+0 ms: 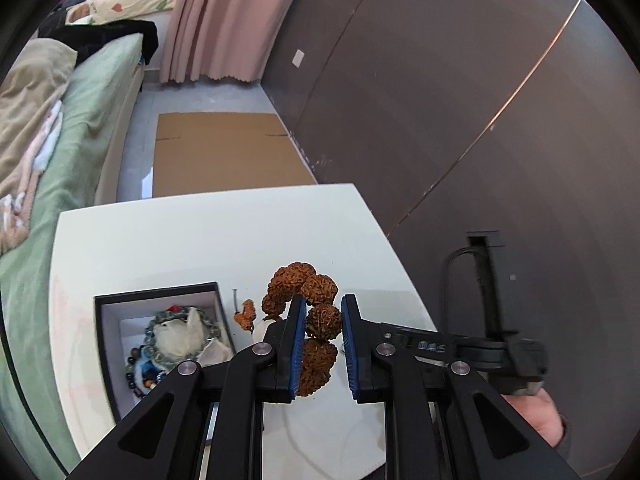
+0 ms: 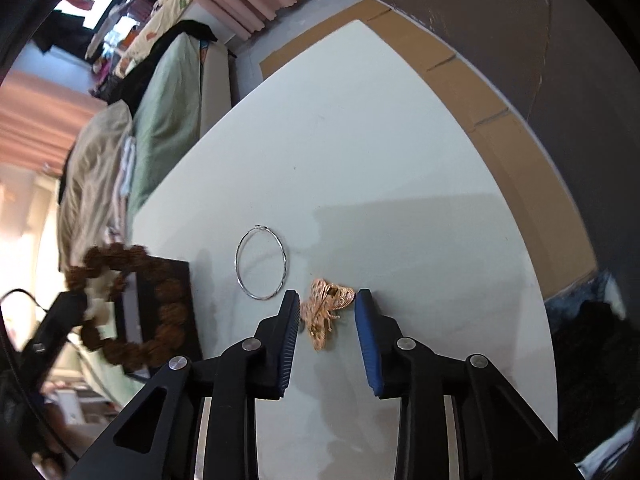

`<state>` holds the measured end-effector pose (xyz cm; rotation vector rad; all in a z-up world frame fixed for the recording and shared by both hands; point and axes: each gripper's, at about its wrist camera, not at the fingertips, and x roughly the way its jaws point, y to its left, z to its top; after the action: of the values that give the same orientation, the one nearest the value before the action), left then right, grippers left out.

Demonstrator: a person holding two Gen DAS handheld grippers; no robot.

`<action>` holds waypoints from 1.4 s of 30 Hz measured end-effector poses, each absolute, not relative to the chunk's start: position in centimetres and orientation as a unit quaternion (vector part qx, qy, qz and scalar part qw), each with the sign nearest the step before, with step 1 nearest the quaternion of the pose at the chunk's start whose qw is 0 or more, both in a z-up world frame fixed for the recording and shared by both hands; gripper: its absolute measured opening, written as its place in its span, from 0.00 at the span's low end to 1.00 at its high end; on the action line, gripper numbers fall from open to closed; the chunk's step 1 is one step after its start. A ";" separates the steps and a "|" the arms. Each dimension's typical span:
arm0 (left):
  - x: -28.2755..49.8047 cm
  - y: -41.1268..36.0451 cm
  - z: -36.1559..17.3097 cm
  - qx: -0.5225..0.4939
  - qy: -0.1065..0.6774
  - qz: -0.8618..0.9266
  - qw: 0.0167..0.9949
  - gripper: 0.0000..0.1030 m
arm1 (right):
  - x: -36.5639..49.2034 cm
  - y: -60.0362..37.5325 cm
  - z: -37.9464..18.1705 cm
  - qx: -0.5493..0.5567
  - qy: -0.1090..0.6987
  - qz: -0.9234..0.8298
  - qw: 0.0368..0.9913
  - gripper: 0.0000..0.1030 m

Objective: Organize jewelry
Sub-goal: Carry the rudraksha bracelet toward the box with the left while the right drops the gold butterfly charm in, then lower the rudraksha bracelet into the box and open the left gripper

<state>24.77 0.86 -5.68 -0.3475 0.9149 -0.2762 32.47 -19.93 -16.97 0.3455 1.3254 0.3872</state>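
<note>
My left gripper (image 1: 323, 322) is shut on a bracelet of big brown knobbly beads (image 1: 304, 280), lifted above the white table (image 1: 200, 240). The right wrist view shows that bracelet (image 2: 132, 308) blurred at the left, over the black box (image 2: 182, 280). My right gripper (image 2: 327, 304) points down at the table. Its blue pads (image 2: 366, 320) touch both sides of a gold bee brooch (image 2: 326, 312) that lies flat there. A thin silver hoop (image 2: 262, 262) lies just left of the brooch.
The open black box (image 1: 160, 292) holds beaded bracelets and a white cloth. A small orange piece (image 1: 246, 314) and a metal pin (image 1: 235, 300) lie beside it. A green bed (image 1: 80, 128) runs along the left, cardboard (image 1: 224, 152) covers the floor, and a dark wall (image 1: 480, 120) stands to the right.
</note>
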 end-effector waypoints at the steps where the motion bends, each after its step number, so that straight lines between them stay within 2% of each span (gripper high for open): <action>1: 24.5 1.2 -5.3 -0.169 0.434 -0.132 0.875 0.18 | 32.5 -19.5 -16.8 0.145 0.606 0.174 0.762 0.31; 3: 23.8 2.0 -4.8 -0.175 0.427 -0.132 0.878 0.18 | 32.4 -18.5 -16.5 0.113 0.601 0.166 0.774 0.30; 5: 23.3 2.8 -4.1 -0.179 0.420 -0.129 0.880 0.18 | 32.3 -17.7 -16.2 0.080 0.595 0.153 0.785 0.24; 6: 23.0 3.1 -3.8 -0.180 0.417 -0.127 0.882 0.18 | 32.2 -17.4 -16.2 0.067 0.593 0.150 0.789 0.17; 14: 20.8 6.6 -1.7 -0.192 0.391 -0.103 0.894 0.18 | 31.5 -17.7 -15.6 0.084 0.581 0.173 0.791 0.16; 23: 19.0 10.2 -1.3 -0.208 0.380 -0.073 0.898 0.18 | 31.2 -15.7 -10.9 0.156 0.557 0.269 0.770 0.16; 36: 18.2 12.1 -1.2 -0.219 0.377 -0.053 0.898 0.18 | 30.1 -7.0 -8.0 0.133 0.546 0.370 0.740 0.17; 38: 18.2 12.2 -1.3 -0.219 0.380 -0.052 0.897 0.18 | 30.2 -6.1 -8.8 0.122 0.556 0.367 0.736 0.23; 39: 18.2 12.2 -1.4 -0.218 0.381 -0.051 0.897 0.18 | 30.3 -6.0 -9.2 0.122 0.564 0.368 0.729 0.38; 40: 18.3 12.1 -1.5 -0.216 0.383 -0.051 0.897 0.18 | 30.3 -6.0 -9.7 0.126 0.569 0.369 0.724 0.48; 42: 18.4 11.8 -1.7 -0.213 0.388 -0.051 0.895 0.18 | 30.4 -6.6 -9.8 0.133 0.561 0.364 0.731 0.48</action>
<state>18.43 11.85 -1.70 -0.4416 0.8032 -0.1064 30.39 -6.64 -9.84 0.2927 1.2355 0.8003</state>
